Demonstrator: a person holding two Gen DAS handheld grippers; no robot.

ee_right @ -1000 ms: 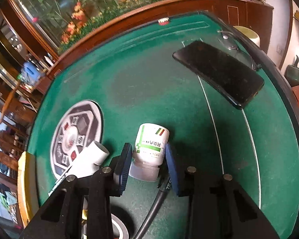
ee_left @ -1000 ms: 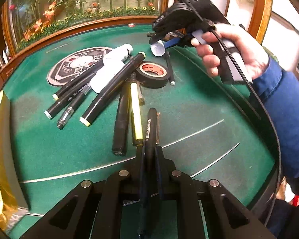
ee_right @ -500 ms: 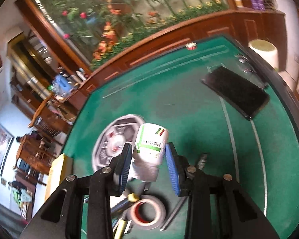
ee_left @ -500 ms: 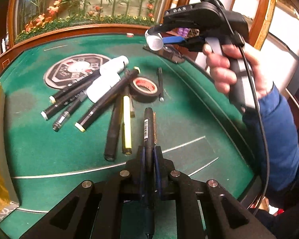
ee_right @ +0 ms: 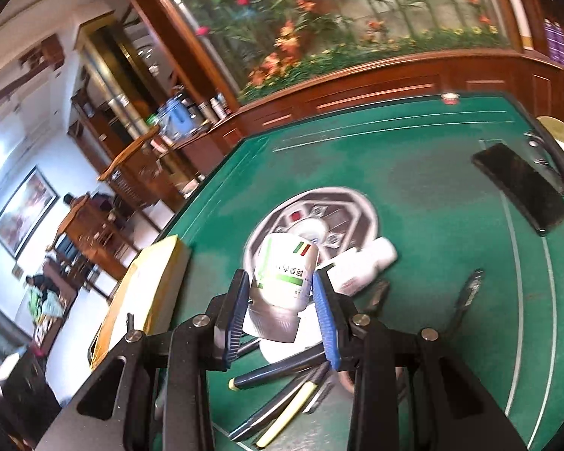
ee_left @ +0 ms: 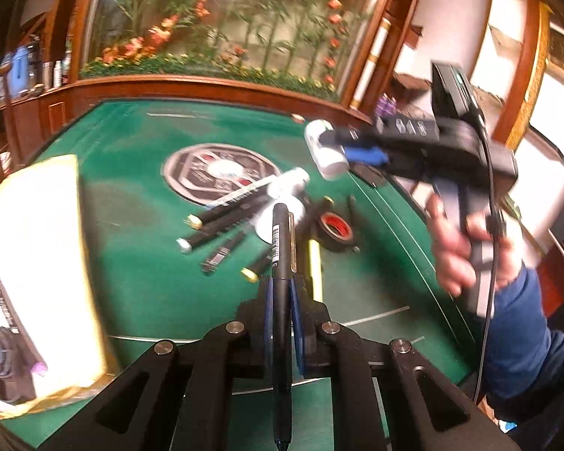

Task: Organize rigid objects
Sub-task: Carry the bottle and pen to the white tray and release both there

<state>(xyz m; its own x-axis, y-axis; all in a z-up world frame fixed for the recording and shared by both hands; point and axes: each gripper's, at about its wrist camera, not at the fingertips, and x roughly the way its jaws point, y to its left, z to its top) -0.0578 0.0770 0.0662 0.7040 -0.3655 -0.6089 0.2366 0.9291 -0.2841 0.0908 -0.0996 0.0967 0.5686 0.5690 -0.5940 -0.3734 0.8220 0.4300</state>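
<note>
Pill bottle [ee_right: 285, 274] now airborne above round emblem [ee_right: 342, 206], lifted off felt, pinched by right gripper [ee_right: 280, 300]. Black pen [ee_left: 282, 263] raised over pen pile [ee_left: 237, 221], clamped by left gripper [ee_left: 281, 300]. Both likely bound for yellow container [ee_left: 37, 263].

Two wrist views, shared green table [ee_left: 139, 263]

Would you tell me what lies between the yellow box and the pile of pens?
Only bare green felt lies between the yellow box and the pen pile, as the left wrist view shows.
</note>
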